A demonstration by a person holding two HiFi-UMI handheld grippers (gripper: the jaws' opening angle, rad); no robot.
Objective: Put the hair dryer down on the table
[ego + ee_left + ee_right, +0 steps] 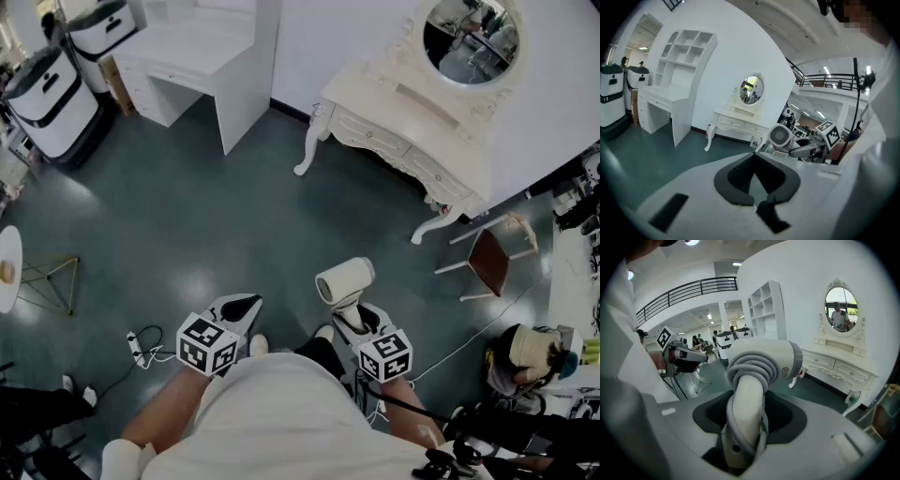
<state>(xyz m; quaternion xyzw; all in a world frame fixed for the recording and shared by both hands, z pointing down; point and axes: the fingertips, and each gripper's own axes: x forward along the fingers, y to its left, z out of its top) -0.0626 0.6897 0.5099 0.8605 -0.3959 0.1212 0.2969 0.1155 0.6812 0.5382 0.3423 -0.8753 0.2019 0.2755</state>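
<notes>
Left gripper (246,305), jaws together on nothing; right gripper (356,317) clamps the hair dryer (345,279) by its handle (749,404), aloft over the floor (234,216). Dressing table (403,117) well apart: early release would likely drop it; top-heavy, it may pivot

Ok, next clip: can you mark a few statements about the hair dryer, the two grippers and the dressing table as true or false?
1. The hair dryer lies on the dressing table. False: the right gripper holds it in its jaws above the floor.
2. The cord is wound round the dryer's handle. True.
3. The left gripper has nothing between its jaws. True.
4. The dressing table's mirror is square. False: it is oval.
</notes>
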